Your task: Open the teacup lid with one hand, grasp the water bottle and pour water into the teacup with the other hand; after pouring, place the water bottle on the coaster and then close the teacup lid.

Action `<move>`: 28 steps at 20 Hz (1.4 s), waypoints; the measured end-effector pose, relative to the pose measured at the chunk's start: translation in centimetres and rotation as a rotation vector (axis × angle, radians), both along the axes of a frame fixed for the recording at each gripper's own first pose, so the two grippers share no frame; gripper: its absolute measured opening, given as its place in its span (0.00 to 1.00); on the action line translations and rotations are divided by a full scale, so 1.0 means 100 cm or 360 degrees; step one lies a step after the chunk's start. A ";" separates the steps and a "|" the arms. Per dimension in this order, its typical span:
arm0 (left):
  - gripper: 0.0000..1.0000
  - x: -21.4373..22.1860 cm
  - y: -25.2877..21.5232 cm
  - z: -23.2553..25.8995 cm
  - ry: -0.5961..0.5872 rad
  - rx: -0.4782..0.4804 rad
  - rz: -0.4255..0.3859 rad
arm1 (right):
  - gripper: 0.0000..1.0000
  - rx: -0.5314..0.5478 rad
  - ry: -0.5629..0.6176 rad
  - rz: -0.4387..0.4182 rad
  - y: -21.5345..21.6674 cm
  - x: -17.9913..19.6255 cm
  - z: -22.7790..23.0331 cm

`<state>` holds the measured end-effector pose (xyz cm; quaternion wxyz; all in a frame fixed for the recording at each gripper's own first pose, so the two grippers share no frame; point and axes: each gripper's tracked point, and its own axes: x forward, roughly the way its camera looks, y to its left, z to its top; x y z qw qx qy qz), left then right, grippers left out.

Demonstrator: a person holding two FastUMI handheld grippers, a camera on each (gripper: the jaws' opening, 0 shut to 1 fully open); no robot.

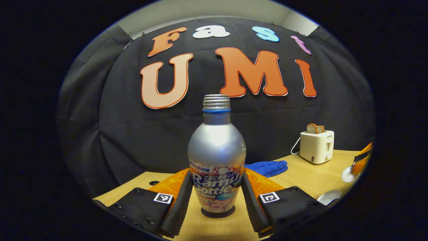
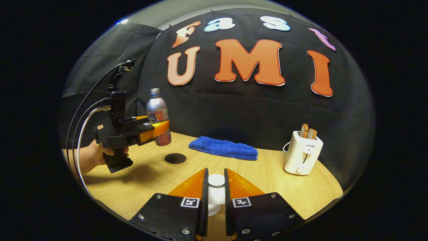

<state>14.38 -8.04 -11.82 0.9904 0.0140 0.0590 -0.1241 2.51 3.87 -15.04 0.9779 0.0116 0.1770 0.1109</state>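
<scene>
Left gripper view: the water bottle (image 1: 217, 157) stands upright, long axis vertical, cap off, dead centre at 12 o'clock from the left tool (image 1: 216, 195). The 2 fingers (image 1: 180, 197) flank its lower body closely; whether they press on it cannot be told. In the right gripper view the bottle appears to hang just above the bench (image 1: 301, 174). A blue towel (image 1: 267, 167) lies at 1 o'clock, a toaster (image 1: 316, 146) at 2 o'clock.

Right gripper view: the right tool (image 2: 216, 194) is clamped on the white lid knob (image 2: 216, 180) at 12 o'clock, fingers nearly together; the white piece below may be the lid or the teacup itself. The left tool (image 2: 157, 132), in a hand (image 2: 97, 155), carries the water bottle (image 2: 156, 108) at 10 o'clock. The dark coaster (image 2: 175, 158) lies at 11 o'clock, between the bottle and the knob, so the left tool is nearer to it. The pour probably needs the bottle brought toward 5 o'clock from its present place.
</scene>
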 end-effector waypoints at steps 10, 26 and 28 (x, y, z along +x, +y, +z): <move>0.79 -0.006 0.002 -0.011 0.0239 -0.0014 0.0010 | 0.21 0.0019 0.0017 -0.0053 -0.018 -0.003 -0.004; 0.85 -0.012 0.002 -0.030 0.0491 -0.0052 0.0055 | 0.21 0.0069 0.0063 -0.0003 0.002 0.000 -0.016; 0.84 -0.018 0.005 -0.033 0.0519 -0.0071 0.0058 | 0.21 0.0074 0.0075 0.0011 0.007 0.000 -0.019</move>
